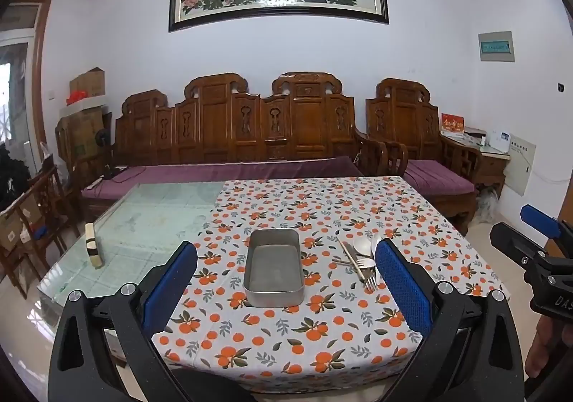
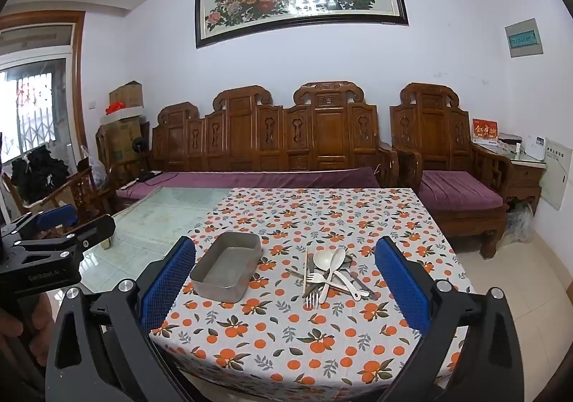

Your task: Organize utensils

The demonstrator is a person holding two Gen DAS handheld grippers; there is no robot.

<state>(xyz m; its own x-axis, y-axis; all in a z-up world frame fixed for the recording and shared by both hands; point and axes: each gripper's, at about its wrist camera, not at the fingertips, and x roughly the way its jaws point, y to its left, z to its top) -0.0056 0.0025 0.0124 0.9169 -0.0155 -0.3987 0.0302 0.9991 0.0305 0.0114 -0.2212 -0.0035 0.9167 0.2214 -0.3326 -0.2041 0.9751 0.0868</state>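
An empty rectangular metal tin (image 1: 274, 267) (image 2: 226, 266) stands on the orange-patterned tablecloth (image 1: 304, 337) (image 2: 286, 337). To its right lies a loose pile of utensils (image 2: 331, 274) (image 1: 360, 262): white spoons, metal forks, chopsticks. My left gripper (image 1: 286, 280) is open and empty, held above the near table edge, facing the tin. My right gripper (image 2: 286, 280) is open and empty, held back from the pile. Each gripper shows at the edge of the other's view, the right one (image 1: 537, 251) and the left one (image 2: 53, 244).
The left half of the table is bare glass (image 1: 143, 223) with a small cream block (image 1: 94, 244) on it. A carved wooden sofa (image 1: 232, 137) and armchair (image 1: 422, 137) stand behind the table.
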